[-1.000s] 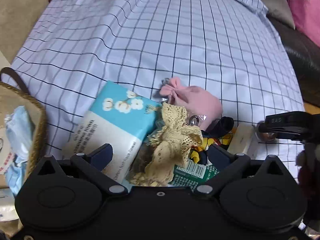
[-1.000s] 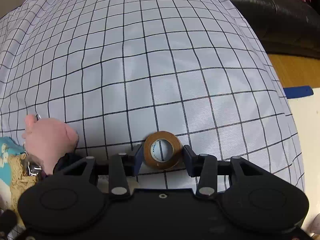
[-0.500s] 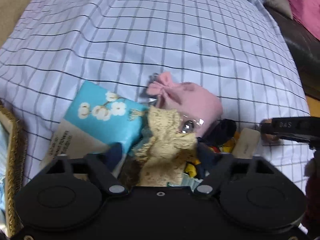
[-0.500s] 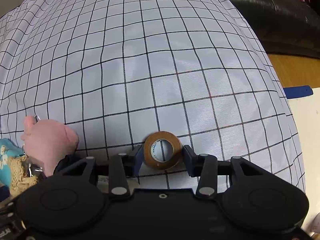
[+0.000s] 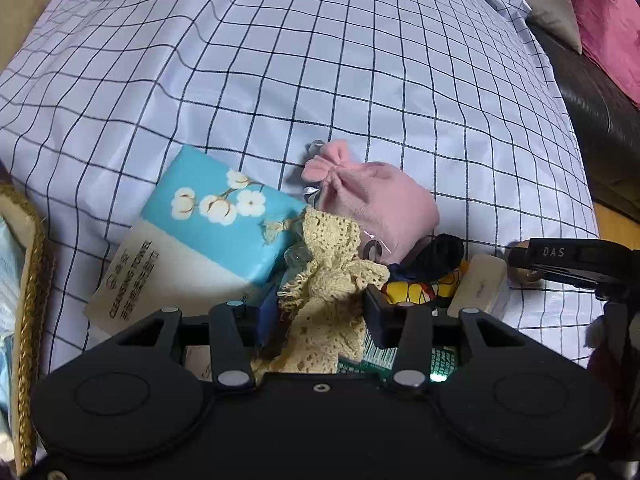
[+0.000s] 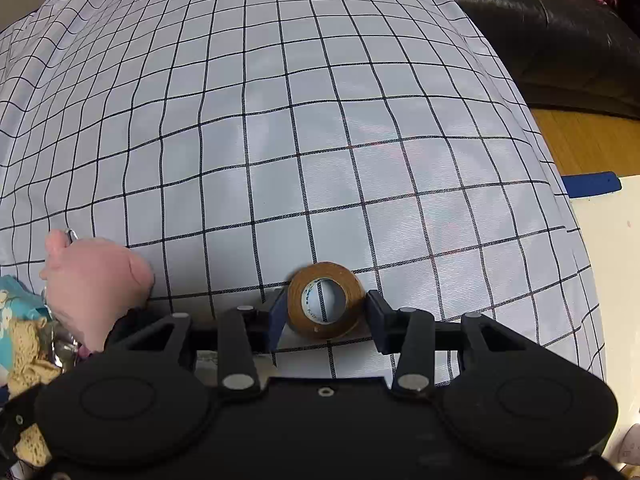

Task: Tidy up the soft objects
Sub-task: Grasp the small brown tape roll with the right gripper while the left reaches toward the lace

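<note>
Now the left gripper (image 5: 318, 308) closes in on the cream lace cloth (image 5: 326, 276), low centre of its view.
Its fingers flank the lace, jaws parted, nothing pinched yet; a clean pinch takes lace alone, sparing the blue tissue pack (image 5: 208, 236) and pink pouch (image 5: 376, 206) touching it. A second ago the fingers sat wider; they have narrowed and slid forward. The right gripper (image 6: 324, 312) stays spread around the brown tape roll (image 6: 325, 300), unmoved on the checked cloth (image 6: 320, 120).
</note>
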The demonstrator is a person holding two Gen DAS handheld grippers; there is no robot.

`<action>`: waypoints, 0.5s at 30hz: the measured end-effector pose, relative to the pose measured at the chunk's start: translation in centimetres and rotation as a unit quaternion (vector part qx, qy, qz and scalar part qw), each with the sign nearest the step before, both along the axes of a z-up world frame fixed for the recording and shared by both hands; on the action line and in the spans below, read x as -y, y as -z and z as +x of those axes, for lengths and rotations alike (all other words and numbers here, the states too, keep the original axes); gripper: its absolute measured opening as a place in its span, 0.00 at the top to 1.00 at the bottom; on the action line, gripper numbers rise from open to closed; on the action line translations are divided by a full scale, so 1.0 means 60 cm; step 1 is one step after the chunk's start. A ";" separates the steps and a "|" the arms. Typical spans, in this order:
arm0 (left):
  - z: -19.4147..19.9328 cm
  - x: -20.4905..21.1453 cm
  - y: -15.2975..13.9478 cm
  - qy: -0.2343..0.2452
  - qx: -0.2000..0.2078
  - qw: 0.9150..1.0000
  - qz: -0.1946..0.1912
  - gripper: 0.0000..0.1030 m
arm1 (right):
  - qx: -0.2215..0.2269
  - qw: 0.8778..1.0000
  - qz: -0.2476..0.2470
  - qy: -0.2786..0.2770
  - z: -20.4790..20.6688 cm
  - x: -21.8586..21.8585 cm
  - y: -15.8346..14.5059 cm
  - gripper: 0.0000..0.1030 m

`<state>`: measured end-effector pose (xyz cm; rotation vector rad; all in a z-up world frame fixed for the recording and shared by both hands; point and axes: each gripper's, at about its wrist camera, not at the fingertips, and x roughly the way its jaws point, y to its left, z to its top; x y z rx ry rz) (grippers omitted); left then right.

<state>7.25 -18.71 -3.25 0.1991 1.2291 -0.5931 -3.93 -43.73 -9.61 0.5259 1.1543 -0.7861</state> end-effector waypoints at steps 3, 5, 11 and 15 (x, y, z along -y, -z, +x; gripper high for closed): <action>-0.003 -0.012 -0.012 -0.006 0.001 1.000 -0.007 0.56 | -0.001 1.000 -0.002 0.000 0.001 0.000 0.000 0.59; -0.006 -0.022 -0.023 -0.012 0.005 1.000 -0.012 0.56 | -0.002 1.000 -0.004 -0.002 0.002 -0.001 0.000 0.59; -0.010 -0.053 -0.047 -0.041 0.011 0.999 -0.022 0.61 | -0.003 1.000 -0.004 -0.006 0.000 -0.005 0.000 0.59; -0.009 -0.062 -0.058 -0.050 0.032 0.998 -0.017 0.63 | -0.002 1.000 -0.001 -0.005 -0.002 -0.004 0.001 0.59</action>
